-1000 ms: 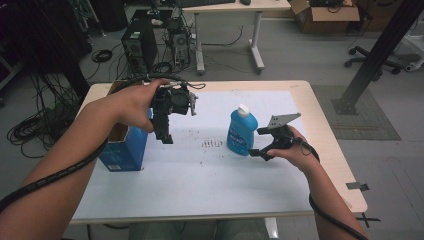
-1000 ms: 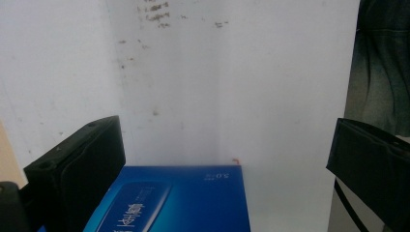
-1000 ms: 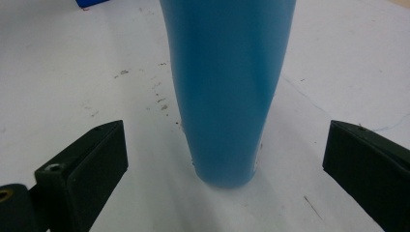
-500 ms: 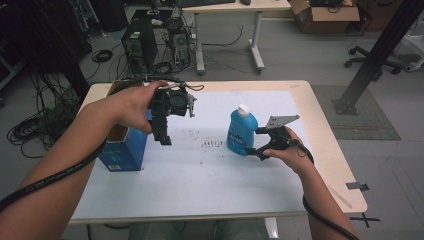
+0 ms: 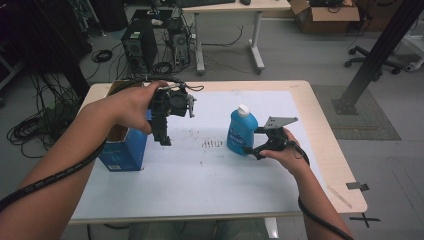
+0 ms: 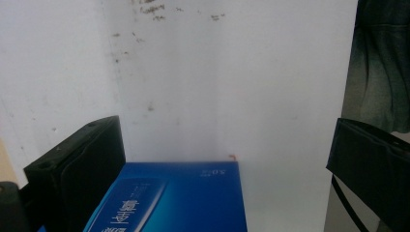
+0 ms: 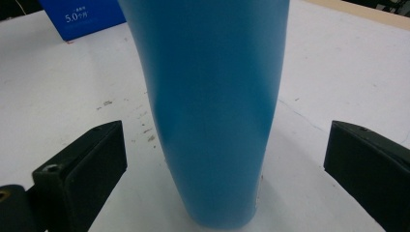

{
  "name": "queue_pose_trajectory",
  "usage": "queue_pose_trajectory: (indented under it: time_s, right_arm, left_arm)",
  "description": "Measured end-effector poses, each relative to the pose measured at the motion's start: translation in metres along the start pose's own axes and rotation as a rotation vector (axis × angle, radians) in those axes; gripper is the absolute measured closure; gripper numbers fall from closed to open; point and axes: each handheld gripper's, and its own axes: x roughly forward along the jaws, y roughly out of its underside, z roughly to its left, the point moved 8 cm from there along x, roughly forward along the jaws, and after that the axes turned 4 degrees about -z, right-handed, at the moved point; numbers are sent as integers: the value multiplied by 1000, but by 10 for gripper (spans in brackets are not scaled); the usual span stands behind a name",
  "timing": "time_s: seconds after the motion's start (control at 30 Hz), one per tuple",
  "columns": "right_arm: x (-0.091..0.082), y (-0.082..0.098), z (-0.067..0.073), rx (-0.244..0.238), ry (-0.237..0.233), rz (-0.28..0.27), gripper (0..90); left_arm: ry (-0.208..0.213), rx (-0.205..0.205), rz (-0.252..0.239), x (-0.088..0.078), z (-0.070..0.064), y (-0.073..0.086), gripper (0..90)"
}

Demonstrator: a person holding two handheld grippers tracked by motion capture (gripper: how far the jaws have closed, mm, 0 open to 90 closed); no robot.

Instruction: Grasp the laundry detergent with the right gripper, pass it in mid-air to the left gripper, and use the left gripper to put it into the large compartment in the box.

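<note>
Presently: blue bottle point(image 5: 242, 132), upright mid-table toward the right edge, between the spread jaws of right gripper point(image 5: 256, 145), untouched. Advised: centre, then close squarely. Left gripper point(image 5: 161, 131) spread above blue box point(image 5: 124, 150).

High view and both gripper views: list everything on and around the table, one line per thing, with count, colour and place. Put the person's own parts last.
Bottle: one, blue with a white cap, upright on the table right of centre.
Box: one, blue cardboard with an open top, at the table's left side.
Table: one, light wood edge under a white sheet, centre of the high view.
Computer towers: two, dark, on the floor beyond the table.
Desk: one, light top on white legs, in the background.
Cardboard box: one, brown, on the floor at upper right.
Left tongs: one, black, open, held above the table just right of the box.
Right tongs: one, black, open, one jaw on each side of the bottle, not touching it.
</note>
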Motion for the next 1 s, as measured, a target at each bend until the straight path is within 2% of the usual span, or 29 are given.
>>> queue_pose_trajectory:
  time_s: [1.0]
  right_arm:
    - [15,-4,1,11,57,-72,10]
  left_arm:
    - [-5,4,-6,-2,-1,-1,2]
